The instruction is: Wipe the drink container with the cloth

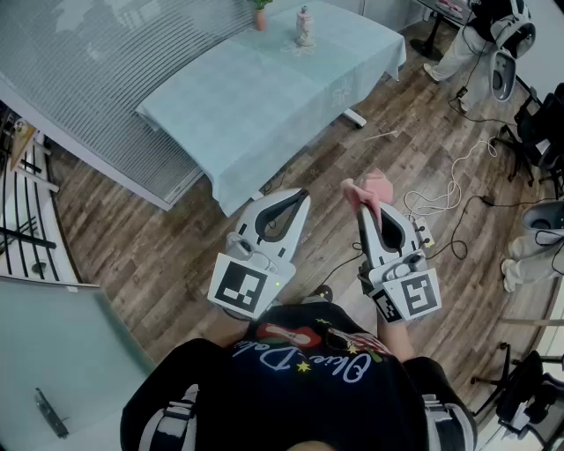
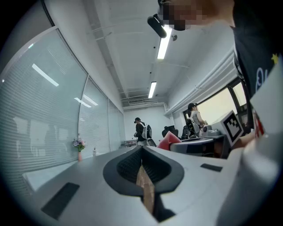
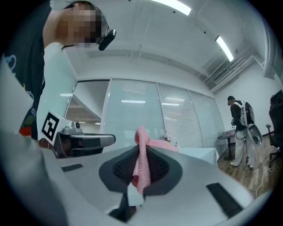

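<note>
Two grippers, both smooth grey plastic with dark ribbed pads, show in the lower middle of the head view. We see the left gripper (image 1: pixel 300 195) clenched on nothing, its jaws meeting at the tips with only a thin slit of wood floor between them. The right gripper (image 1: pixel 360 208) is clamped on one cloth (image 1: pixel 375 186), pink, soft and crumpled, which bunches above the tips. In its own view the cloth (image 3: pixel 142 160) hangs as a fuzzy folded strip between the pads.

One drink container (image 1: pixel 304 26), small, pale and upright, stands at the top centre on one table (image 1: pixel 256 101) draped in light blue fabric, well apart from both grippers. One flower vase (image 1: pixel 260 16) stands near it. One other person (image 1: pixel 487 35) stands at the upper right.
</note>
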Demonstrator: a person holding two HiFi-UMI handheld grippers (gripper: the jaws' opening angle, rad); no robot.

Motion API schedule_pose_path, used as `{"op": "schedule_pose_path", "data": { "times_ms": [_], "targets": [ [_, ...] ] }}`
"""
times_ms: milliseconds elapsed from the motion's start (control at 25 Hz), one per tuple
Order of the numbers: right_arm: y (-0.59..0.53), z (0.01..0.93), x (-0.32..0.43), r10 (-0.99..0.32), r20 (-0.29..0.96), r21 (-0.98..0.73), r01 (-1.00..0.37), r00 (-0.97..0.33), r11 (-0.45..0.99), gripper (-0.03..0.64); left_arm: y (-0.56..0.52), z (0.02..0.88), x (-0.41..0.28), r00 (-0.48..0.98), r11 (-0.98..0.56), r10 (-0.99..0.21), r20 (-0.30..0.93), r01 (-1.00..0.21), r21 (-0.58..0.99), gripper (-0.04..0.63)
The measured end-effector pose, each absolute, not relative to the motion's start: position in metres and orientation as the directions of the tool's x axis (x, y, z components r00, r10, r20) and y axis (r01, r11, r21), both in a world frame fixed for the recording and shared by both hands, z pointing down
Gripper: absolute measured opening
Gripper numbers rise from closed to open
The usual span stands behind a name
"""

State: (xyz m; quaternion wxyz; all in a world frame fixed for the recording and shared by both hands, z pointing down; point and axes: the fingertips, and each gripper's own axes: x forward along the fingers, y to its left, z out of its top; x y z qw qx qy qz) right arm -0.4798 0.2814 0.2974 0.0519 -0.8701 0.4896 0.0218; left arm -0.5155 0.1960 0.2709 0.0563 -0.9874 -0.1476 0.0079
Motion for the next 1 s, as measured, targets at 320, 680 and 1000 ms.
{"op": "schedule_pose_path", "data": {
  "times_ms": [320,680,1000],
  "targets": [
    [0.291,0.302,-0.466,-0.851,-0.116,-0.138,-0.857,0.512,-0.497,0.023,0.206,0.277,-0.505,0.96,-0.953,0.279,0.012,0.279,-0.117,0.003],
    [0.295,0.305,-0.449,-0.882,-0.147,-0.168,-0.89,0.448,-0.424,0.023,0.214,0.28,-0.48,0.964,-0.956,0.264,0.01,0.263,-0.128,0.003],
    [0.317,0.305,-0.443,-0.895,-0.158,-0.176,-0.903,0.418,-0.391,0.023,0.24,0.282,-0.466,0.963,-0.958,0.271,0.008,0.27,-0.1,0.003]
  ]
}}
